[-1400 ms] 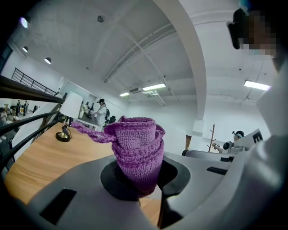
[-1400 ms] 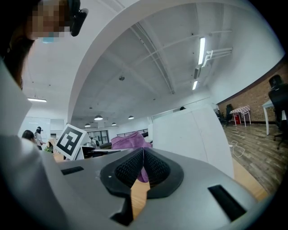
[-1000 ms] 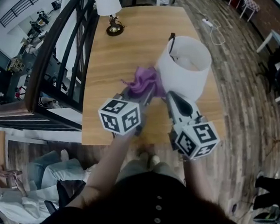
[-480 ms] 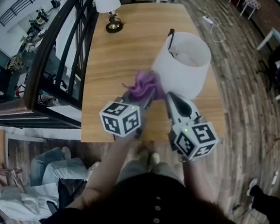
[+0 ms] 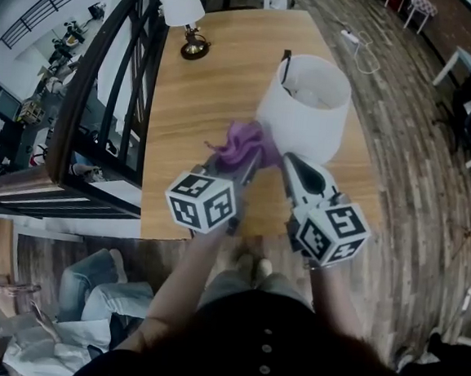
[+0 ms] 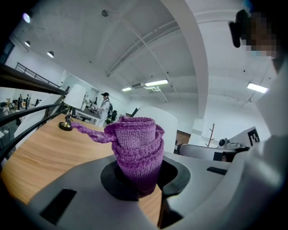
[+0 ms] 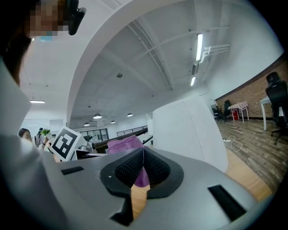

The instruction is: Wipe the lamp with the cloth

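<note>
The lamp with the wide white drum shade (image 5: 304,107) is standing upright at the centre of the head view, on the pale wooden table (image 5: 202,98), with its open top facing the camera. The left gripper (image 5: 242,163) is pressing a crumpled purple knitted cloth (image 5: 241,143) against the shade's lower left side. The right gripper (image 5: 291,159) is pointing at the shade just beside the cloth. Compared with a second ago, grippers, cloth and shade are barely shifting.

In the left gripper view, the jaws of the left gripper (image 6: 144,179) are clamping the cloth (image 6: 135,150), which is bulging upward in front of the shade (image 6: 157,119).

In the right gripper view, the right gripper (image 7: 143,159) is showing its jaws meeting, nothing pinched. The shade (image 7: 189,130) is filling the centre right and the cloth (image 7: 123,144) is lying left of it.
</note>
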A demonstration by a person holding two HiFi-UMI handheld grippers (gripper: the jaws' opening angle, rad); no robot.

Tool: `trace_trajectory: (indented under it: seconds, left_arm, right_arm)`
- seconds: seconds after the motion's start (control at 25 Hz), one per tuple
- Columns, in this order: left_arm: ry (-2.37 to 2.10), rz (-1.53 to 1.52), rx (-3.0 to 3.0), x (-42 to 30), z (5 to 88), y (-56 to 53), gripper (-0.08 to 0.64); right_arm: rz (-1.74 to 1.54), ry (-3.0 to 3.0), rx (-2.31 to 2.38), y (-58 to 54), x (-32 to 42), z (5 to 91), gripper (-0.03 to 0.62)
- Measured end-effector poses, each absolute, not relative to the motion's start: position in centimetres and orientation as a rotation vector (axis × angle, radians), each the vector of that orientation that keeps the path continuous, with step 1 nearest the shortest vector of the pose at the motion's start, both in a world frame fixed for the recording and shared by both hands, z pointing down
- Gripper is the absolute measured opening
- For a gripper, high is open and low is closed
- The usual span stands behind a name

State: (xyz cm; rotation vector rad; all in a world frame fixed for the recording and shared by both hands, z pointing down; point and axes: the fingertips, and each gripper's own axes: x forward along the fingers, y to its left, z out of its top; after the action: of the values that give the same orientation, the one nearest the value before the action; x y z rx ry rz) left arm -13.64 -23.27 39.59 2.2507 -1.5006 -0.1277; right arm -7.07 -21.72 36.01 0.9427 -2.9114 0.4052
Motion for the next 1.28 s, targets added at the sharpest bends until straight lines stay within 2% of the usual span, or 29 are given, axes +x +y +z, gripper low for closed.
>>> trace_trajectory:
  seconds: [1.28]
  left_arm:
    - [-1.412, -0.261, 2.618, -7.4, 26.5, -24.9, 0.061]
  right_arm:
    - [0.169, -3.040, 1.027, -24.1, -4.6, 27.9, 0.012]
